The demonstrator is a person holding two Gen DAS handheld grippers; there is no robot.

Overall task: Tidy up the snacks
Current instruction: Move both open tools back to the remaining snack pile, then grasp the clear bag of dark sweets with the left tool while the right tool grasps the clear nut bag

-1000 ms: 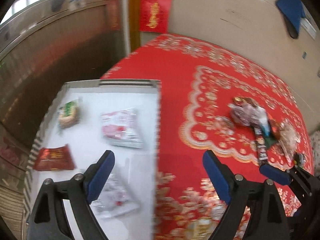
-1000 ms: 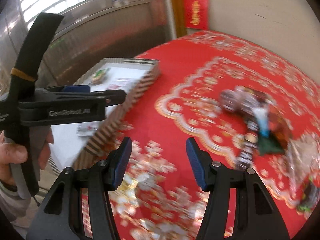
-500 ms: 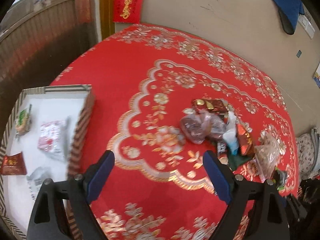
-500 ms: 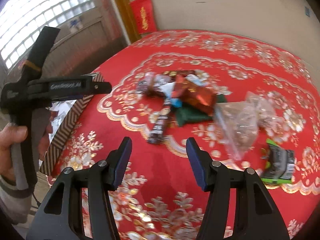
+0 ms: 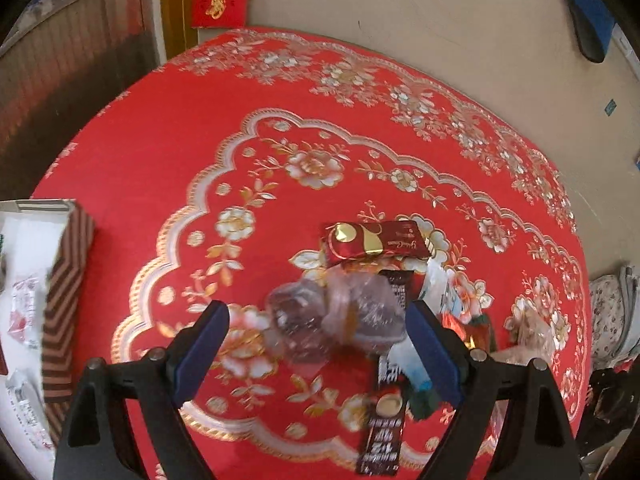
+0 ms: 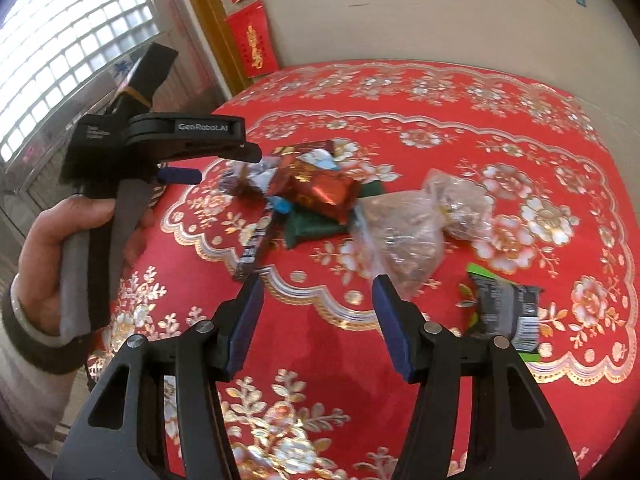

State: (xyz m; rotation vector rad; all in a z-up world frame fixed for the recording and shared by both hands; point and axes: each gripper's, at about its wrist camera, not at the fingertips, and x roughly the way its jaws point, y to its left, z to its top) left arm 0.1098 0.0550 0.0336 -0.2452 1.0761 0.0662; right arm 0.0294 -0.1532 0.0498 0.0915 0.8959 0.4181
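Observation:
A pile of snacks lies on the red tablecloth (image 5: 160,152). In the left wrist view my left gripper (image 5: 316,332) is open, its jaws either side of a clear plastic bag of dark sweets (image 5: 332,320). Behind it lies a red and gold packet (image 5: 372,240), below it a dark bar (image 5: 382,432). In the right wrist view my right gripper (image 6: 316,316) is open and empty in front of the pile: a shiny red packet (image 6: 316,190), a green packet (image 6: 316,224), a clear bag (image 6: 404,232), a black and green packet (image 6: 504,308). The left gripper body (image 6: 160,144) hovers left of the pile.
A striped-sided tray (image 5: 66,292) with a white floor holds several snack packets at the far left edge of the table. A beige wall with red hangings (image 6: 252,44) stands behind the table. A patterned cushion (image 5: 608,320) lies off the table's right edge.
My left gripper has swung right from the tray to the snack pile and come down close over the clear bag. My right gripper has moved nearer the pile.

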